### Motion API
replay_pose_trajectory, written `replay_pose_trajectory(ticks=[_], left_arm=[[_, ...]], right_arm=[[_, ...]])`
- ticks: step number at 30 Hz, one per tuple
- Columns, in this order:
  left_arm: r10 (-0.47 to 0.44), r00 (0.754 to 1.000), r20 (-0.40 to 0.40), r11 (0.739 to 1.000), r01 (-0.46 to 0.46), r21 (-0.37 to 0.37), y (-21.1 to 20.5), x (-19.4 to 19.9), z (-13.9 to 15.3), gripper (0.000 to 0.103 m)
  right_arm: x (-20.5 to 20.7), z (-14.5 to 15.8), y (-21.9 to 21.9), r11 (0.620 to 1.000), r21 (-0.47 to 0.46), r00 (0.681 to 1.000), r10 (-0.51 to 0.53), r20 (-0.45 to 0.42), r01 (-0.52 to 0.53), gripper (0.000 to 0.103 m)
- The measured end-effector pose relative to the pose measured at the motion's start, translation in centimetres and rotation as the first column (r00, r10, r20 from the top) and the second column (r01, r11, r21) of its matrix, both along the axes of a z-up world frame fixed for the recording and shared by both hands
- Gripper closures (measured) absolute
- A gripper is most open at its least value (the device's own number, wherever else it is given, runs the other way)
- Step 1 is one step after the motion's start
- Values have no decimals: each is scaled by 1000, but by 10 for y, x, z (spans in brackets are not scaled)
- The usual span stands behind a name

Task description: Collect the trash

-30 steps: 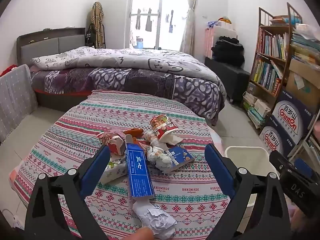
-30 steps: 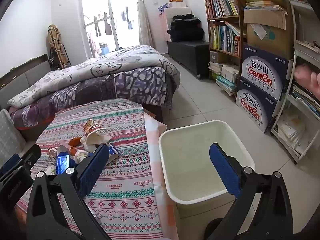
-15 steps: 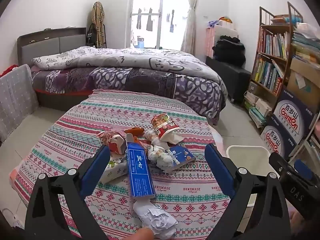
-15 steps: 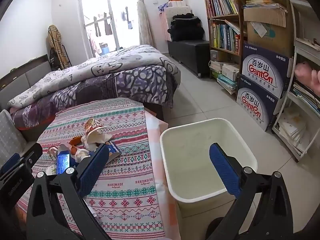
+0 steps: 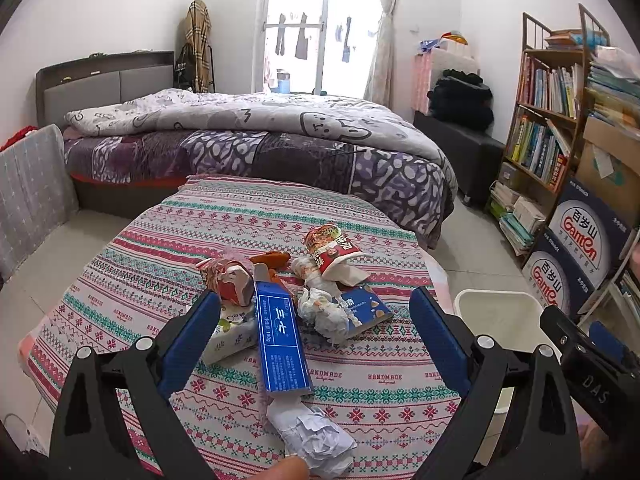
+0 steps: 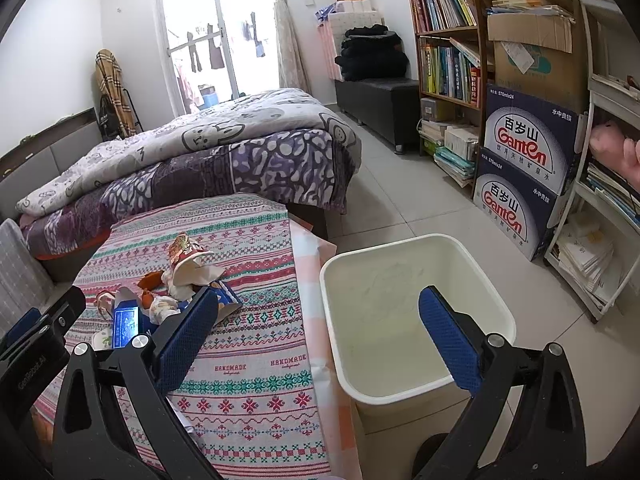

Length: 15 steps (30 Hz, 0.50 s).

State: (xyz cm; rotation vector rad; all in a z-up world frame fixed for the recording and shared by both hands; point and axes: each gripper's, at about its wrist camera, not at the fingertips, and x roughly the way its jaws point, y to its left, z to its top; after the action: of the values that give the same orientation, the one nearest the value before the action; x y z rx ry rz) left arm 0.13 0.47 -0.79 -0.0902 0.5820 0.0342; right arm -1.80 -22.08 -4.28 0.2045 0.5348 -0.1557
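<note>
A heap of trash lies on a table under a patterned cloth (image 5: 248,220): a long blue box (image 5: 280,336), a red noodle cup (image 5: 332,246) on its side, crumpled white paper (image 5: 316,438) near the front edge, a tissue wad (image 5: 324,312), a flat blue packet (image 5: 364,310), a red wrapper (image 5: 228,280) and a small floral carton (image 5: 230,330). My left gripper (image 5: 314,332) hangs open above the heap, holding nothing. An empty white bin (image 6: 404,312) stands on the floor right of the table. My right gripper (image 6: 318,334) is open over the bin's left rim.
A bed (image 5: 256,132) with a grey quilt stands behind the table. Bookshelves (image 6: 448,36) and stacked water cartons (image 6: 524,168) line the right wall. A dark bench (image 6: 380,96) holds black clothes. Tiled floor (image 6: 404,204) lies between bed and shelves.
Both views have shifted only slightly: the bin sits a little lower and further right in the right wrist view. Both grippers stay open and the trash has not moved.
</note>
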Motion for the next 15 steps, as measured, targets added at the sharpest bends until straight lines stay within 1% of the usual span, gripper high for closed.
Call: replay_pose_trajectory(ticks=[15], left_arm=[[2,1000,-6,1000,-2,-1,0,-1,-3,9]], right_arm=[[0,-3,1,1000,-3,1000,2,1,-2,7]])
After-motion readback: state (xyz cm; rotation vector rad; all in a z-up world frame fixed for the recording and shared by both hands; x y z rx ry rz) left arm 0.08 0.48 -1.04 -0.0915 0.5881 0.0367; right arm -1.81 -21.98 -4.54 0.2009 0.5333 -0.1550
